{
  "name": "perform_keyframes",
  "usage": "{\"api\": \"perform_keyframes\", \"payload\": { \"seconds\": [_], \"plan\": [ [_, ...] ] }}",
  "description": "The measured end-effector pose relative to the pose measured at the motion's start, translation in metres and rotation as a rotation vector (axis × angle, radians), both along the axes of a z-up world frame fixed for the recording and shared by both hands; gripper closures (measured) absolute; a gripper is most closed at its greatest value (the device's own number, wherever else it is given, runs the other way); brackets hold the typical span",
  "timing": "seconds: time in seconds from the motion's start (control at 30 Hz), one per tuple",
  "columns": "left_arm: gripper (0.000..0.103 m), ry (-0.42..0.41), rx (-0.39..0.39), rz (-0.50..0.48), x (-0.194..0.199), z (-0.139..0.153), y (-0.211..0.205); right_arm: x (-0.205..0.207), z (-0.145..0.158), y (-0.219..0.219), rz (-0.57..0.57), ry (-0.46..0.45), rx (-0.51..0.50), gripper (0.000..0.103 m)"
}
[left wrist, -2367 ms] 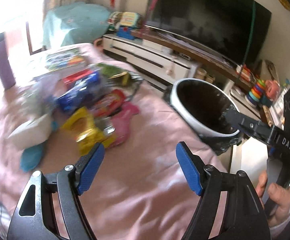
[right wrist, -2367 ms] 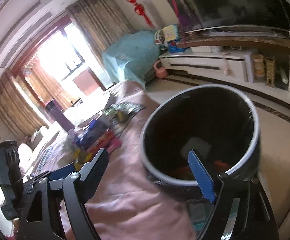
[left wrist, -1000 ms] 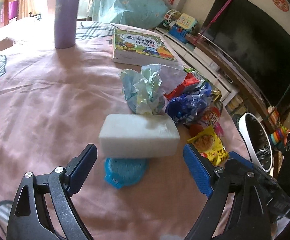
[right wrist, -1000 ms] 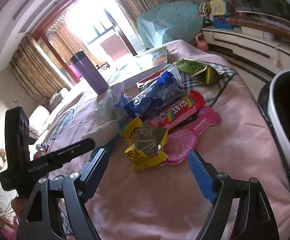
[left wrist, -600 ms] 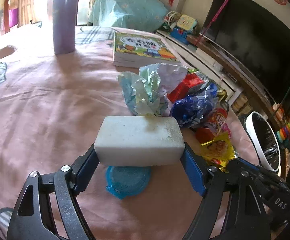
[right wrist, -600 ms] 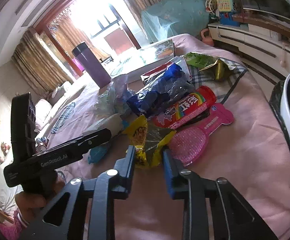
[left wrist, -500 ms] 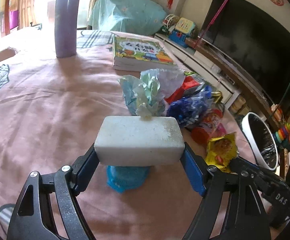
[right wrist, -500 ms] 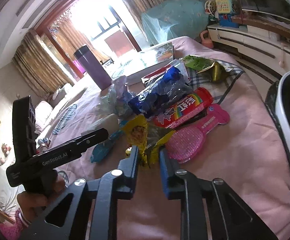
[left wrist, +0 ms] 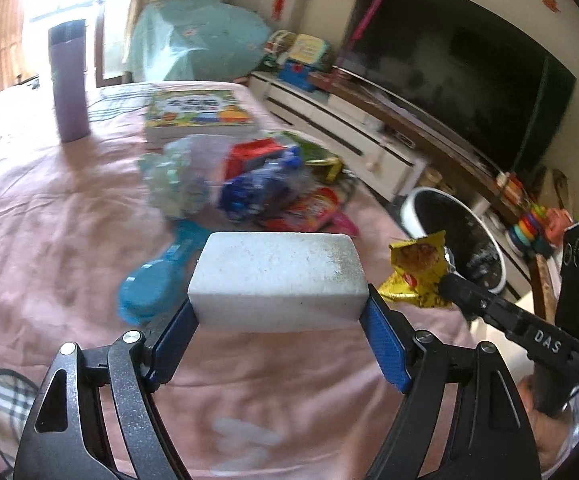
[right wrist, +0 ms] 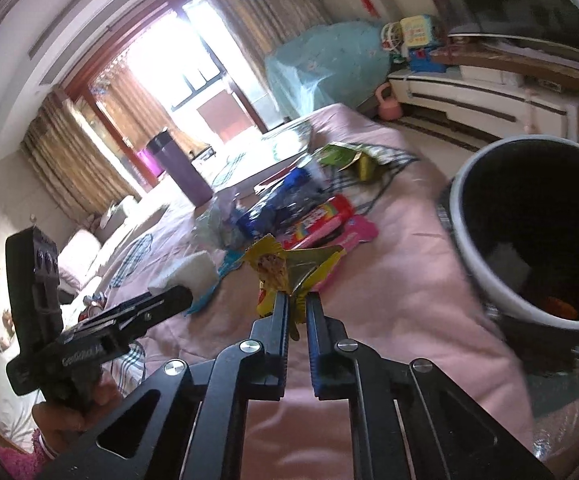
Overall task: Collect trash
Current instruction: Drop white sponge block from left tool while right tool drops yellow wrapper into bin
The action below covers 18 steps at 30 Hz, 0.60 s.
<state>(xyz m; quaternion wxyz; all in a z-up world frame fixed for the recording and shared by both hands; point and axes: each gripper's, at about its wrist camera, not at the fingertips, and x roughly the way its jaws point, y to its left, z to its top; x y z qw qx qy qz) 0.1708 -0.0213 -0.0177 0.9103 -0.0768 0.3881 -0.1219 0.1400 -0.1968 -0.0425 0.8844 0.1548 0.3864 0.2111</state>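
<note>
Jaws of left gripper point(left wrist: 279, 312) clamp white block point(left wrist: 278, 280); right gripper point(right wrist: 297, 312) pinches yellow wrapper point(right wrist: 273, 268), bin point(right wrist: 465, 216) contents visible only there.

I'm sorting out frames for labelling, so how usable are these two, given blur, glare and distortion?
Left wrist view: the white foam block in the left claw is sharp, while the wrapper pile behind is motion-smeared. Right wrist view: the window is blown out to white, the bin rim is slightly smeared, and the yellow wrapper in the right claw stays legible. Both show fisheye curvature at the edges.
</note>
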Motion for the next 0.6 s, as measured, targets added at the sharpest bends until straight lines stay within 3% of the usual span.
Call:
{"api": "perform_keyframes", "payload": {
  "seconds": [0.6],
  "plan": [
    [0.023, -0.033, 0.029, -0.201, 0.001, 0.016, -0.103, -0.019, 0.023, -0.094, -0.184, -0.058, 0.017, 0.095]
  ]
}}
